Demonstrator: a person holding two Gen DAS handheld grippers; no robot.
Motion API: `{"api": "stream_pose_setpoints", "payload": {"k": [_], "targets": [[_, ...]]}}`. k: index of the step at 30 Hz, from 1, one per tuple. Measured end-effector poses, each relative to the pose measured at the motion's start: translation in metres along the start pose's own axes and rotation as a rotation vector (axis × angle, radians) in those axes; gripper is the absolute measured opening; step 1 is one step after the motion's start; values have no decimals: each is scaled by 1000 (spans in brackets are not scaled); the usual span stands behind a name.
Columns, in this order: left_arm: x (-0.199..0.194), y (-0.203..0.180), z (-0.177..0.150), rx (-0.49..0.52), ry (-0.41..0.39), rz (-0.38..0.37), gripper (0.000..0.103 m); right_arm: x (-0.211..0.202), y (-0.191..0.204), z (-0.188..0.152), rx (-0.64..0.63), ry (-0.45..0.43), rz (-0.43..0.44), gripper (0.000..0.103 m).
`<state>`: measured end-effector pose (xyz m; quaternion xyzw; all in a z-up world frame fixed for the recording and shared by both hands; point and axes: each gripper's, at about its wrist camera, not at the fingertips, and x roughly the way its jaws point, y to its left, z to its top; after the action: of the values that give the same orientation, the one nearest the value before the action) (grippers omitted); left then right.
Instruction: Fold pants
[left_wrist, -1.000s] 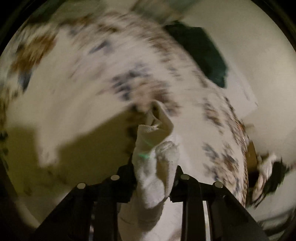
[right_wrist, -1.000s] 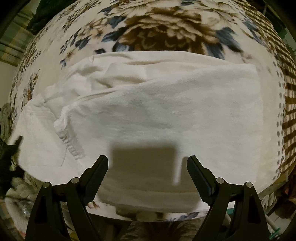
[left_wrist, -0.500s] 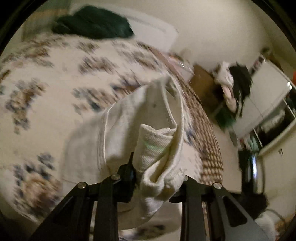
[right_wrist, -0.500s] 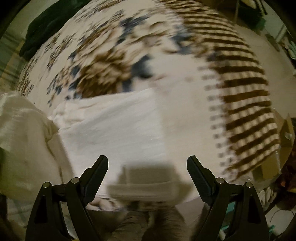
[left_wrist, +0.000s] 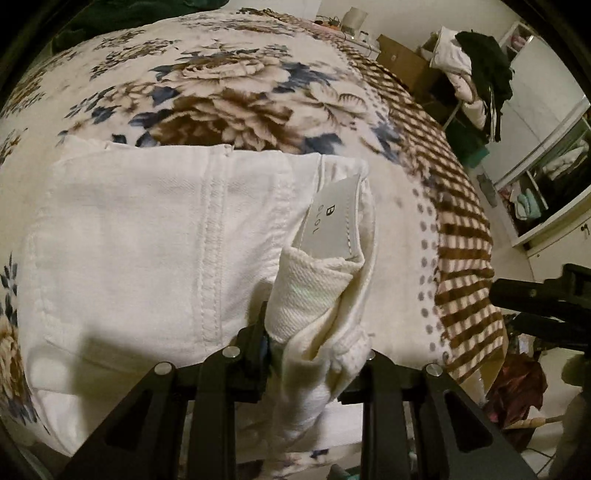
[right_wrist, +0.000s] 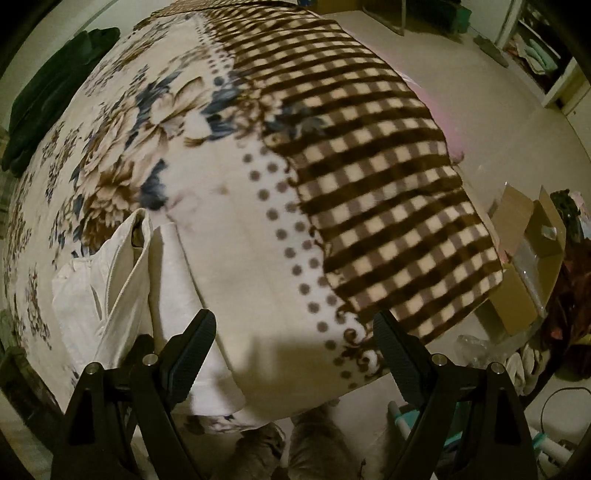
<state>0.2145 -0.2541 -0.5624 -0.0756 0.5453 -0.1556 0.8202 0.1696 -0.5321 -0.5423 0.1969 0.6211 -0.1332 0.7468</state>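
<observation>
White pants (left_wrist: 155, 236) lie folded on a floral blanket (left_wrist: 229, 96) on the bed. My left gripper (left_wrist: 314, 343) is shut on a bunched part of the waistband, next to the sewn label (left_wrist: 332, 229), low over the folded pile. My right gripper (right_wrist: 295, 347) is open and empty, over the bed's near edge to the right of the pants (right_wrist: 122, 280). The right gripper also shows at the right edge of the left wrist view (left_wrist: 543, 299).
The blanket turns to a brown check pattern (right_wrist: 369, 155) toward the bed's right side. A dark green garment (right_wrist: 55, 99) lies at the far left. A cardboard box (right_wrist: 524, 266) stands on the floor to the right. A clothes pile (left_wrist: 476, 70) and a wardrobe (left_wrist: 546, 155) are beyond the bed.
My left gripper has carried the waistband across and down onto the pile, so the pants now lie folded over. My right gripper has swung right, off the pants, staying open.
</observation>
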Motion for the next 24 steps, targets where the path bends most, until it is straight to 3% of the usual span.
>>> {"api": "stream_pose_setpoints", "payload": {"k": [8, 12, 15, 17, 19, 21, 24], "targets": [[7, -1, 3, 5, 31, 15, 23, 4, -5, -2, 8, 22, 18, 89], [2, 0, 10, -50, 101, 42, 30, 5, 2, -1, -5, 35, 37, 89], [-9, 2, 16, -87, 145, 43, 40, 5, 8, 0, -21, 39, 54, 89], [-30, 9, 20, -128, 134, 25, 49, 4, 12, 1, -29, 43, 78, 89], [-49, 18, 21, -168, 110, -9, 72, 2, 18, 2, -33, 46, 118, 89], [-72, 32, 22, -208, 76, -13, 78, 0, 27, 2, -45, 49, 171, 89], [-94, 59, 20, -232, 33, 37, 81, 3, 45, 2, -74, 67, 245, 89]]}}
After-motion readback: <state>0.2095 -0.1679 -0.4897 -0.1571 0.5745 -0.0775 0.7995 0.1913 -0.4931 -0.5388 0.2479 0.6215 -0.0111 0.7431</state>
